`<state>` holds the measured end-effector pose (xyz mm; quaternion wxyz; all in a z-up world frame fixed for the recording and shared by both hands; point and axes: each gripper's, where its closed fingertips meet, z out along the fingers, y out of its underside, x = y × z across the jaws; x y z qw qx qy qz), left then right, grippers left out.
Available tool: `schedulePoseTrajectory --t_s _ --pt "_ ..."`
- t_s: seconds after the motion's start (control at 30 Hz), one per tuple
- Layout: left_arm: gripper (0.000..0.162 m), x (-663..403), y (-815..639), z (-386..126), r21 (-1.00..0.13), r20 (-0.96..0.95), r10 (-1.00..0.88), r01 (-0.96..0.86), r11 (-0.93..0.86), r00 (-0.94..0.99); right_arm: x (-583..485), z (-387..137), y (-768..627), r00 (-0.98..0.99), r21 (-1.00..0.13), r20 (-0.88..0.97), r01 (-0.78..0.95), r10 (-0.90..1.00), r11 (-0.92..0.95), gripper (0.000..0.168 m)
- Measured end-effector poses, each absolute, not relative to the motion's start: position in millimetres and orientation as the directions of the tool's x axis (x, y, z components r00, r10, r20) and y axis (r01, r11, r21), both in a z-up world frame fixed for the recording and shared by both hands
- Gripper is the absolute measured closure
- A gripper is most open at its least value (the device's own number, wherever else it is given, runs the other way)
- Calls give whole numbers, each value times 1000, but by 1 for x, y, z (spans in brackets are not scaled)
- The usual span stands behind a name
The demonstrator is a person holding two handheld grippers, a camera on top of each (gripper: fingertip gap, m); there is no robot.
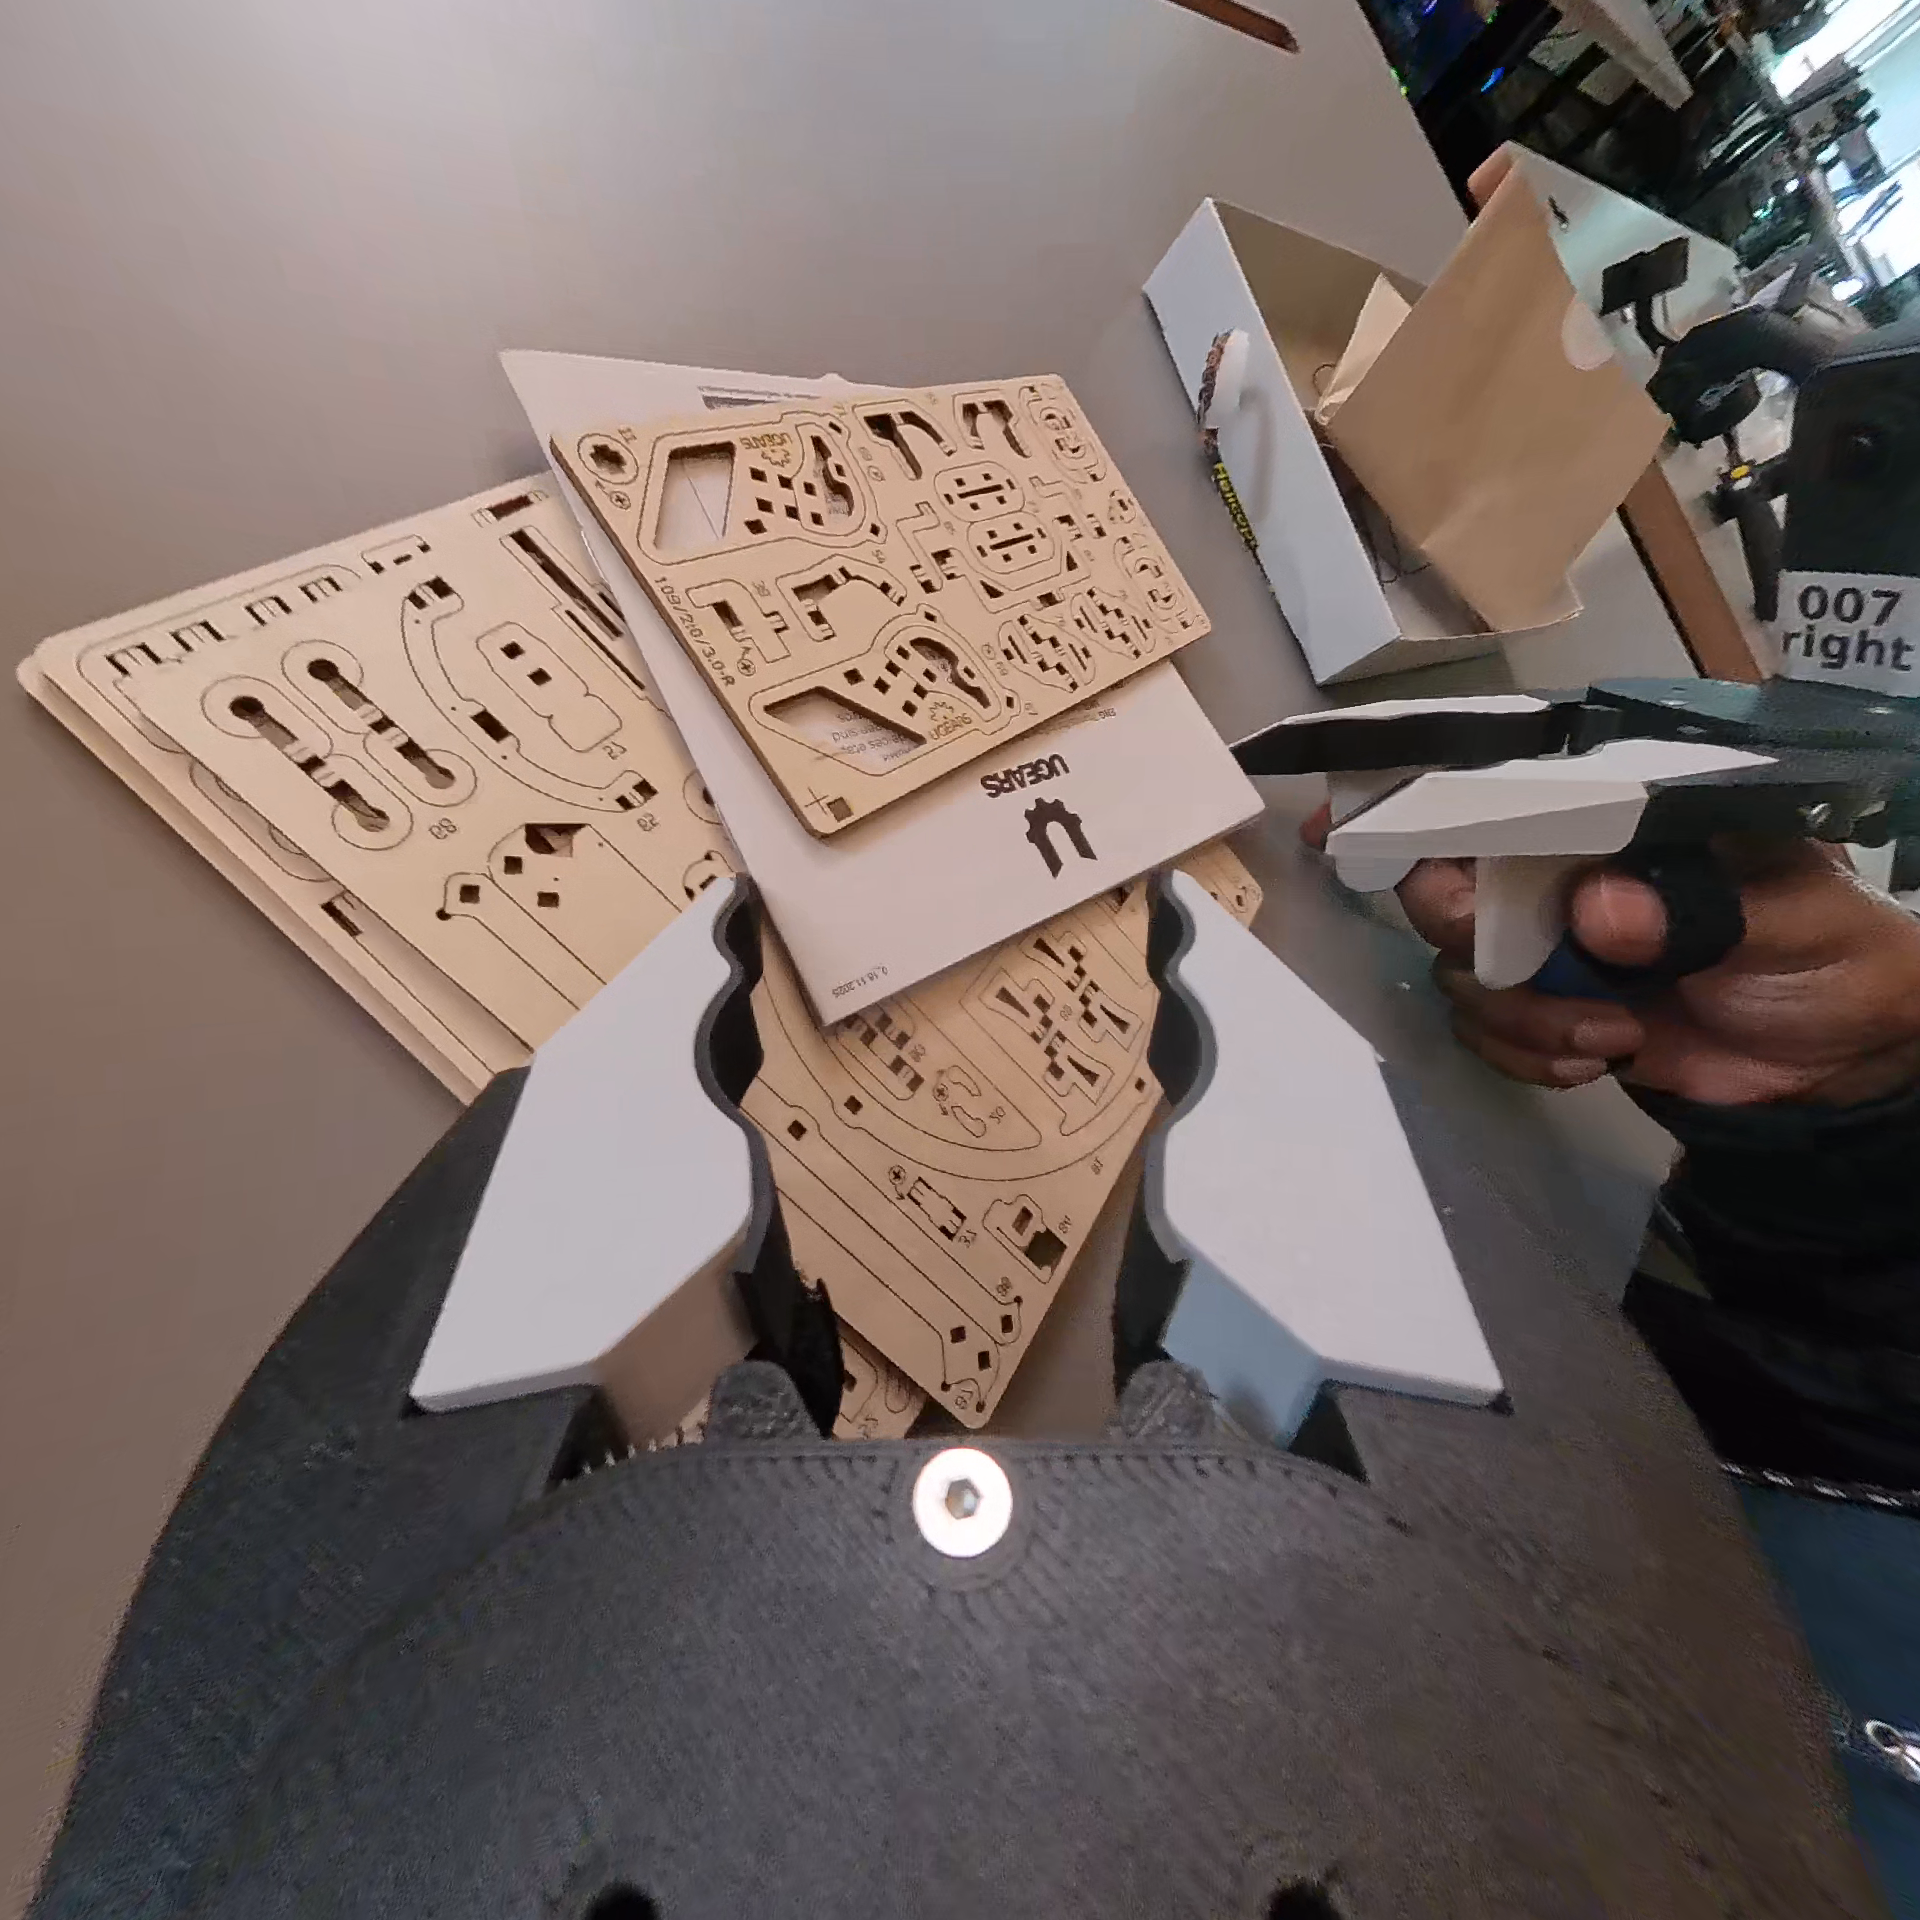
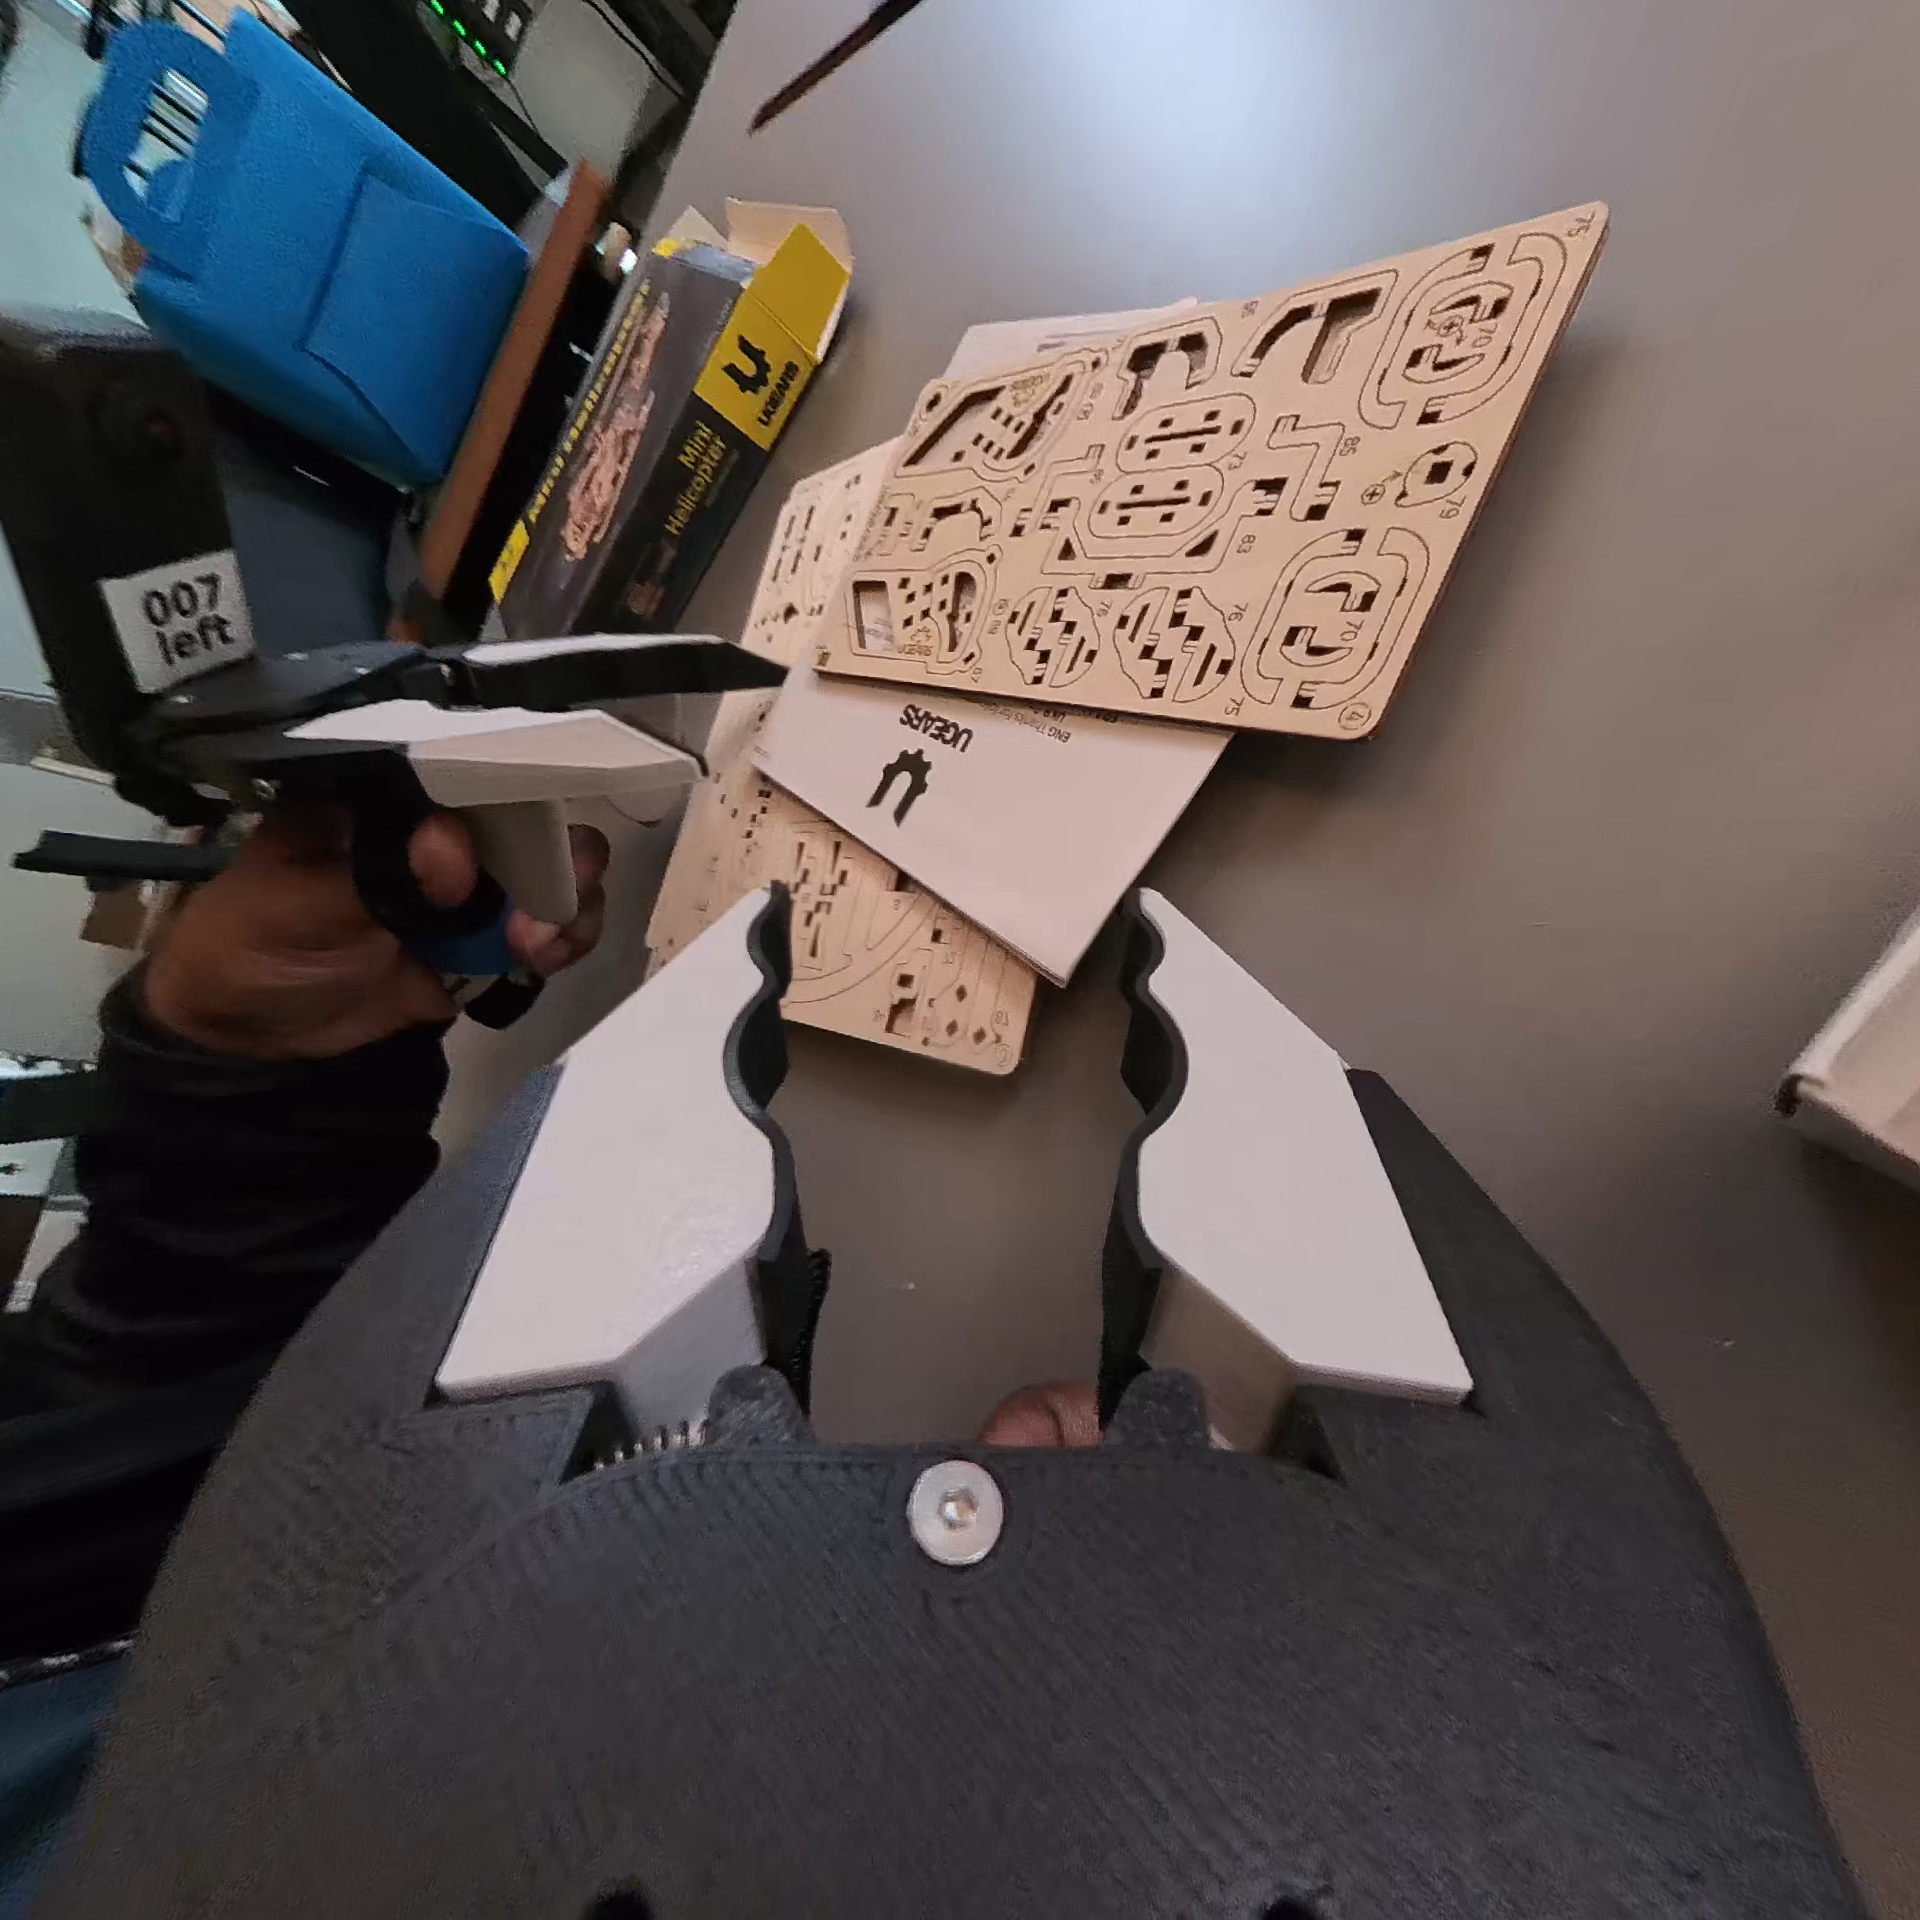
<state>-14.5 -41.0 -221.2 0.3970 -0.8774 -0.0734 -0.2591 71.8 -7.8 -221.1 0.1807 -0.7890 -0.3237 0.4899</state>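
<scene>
A small laser-cut plywood sheet [image 1: 883,592] [image 2: 1195,520] lies on a white booklet [image 1: 1143,769] [image 2: 1018,810]. The booklet rests on larger plywood sheets [image 1: 416,748] [image 2: 894,966] on the grey table [image 1: 312,260]. My left gripper [image 1: 951,904] is open and empty, just above the booklet's near corner and the sheet under it. My right gripper [image 2: 954,914] is open and empty, its tips at the near edge of the booklet and the lowest sheet. Each gripper shows in the other's view, at the pile's side: the right one [image 1: 1288,800], the left one [image 2: 738,717].
An open white box [image 1: 1278,499] with a brown paper bag [image 1: 1475,416] stands at the table's right. A dark box with a yellow flap [image 2: 644,447] lies at the left edge, a blue bag [image 2: 301,260] beyond it. A white object's edge [image 2: 1860,1070] shows at far right.
</scene>
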Motion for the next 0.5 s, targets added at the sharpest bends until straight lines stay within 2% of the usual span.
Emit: schedulePoseTrajectory --t_s 0.5 --pt "87 13 -54 -214 -649 580 -145 347 -677 802 90 -203 6 299 -614 -695 225 654 -756 119"
